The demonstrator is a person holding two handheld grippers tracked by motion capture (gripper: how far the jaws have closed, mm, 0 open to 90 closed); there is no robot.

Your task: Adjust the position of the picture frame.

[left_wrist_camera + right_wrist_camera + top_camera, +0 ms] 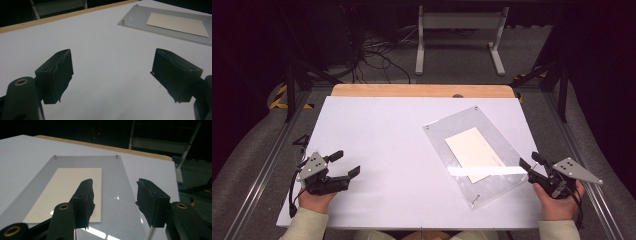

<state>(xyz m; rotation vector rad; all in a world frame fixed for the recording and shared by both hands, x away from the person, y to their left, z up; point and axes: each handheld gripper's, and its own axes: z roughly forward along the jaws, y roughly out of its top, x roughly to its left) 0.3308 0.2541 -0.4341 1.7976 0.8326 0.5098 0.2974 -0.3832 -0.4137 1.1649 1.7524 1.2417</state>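
A clear acrylic plate [492, 177] lies on the right half of the white table [382, 140], turned at an angle, with small metal studs at its corners. A cream card [473, 152] rests flat under it. My right gripper [531, 163] hovers at the plate's near right edge, open, nothing between its jaws; its own view looks across the plate [117, 182] and card [72, 187]. My left gripper [346, 163] sits open over bare table at the near left, well apart from the plate [140, 17] and card [177, 23].
A wooden strip [422, 90] runs along the table's far edge. Beyond it stand a white metal frame [459, 30] and loose cables [377, 55] on the floor. Aluminium rails [267, 165] flank the table on both sides.
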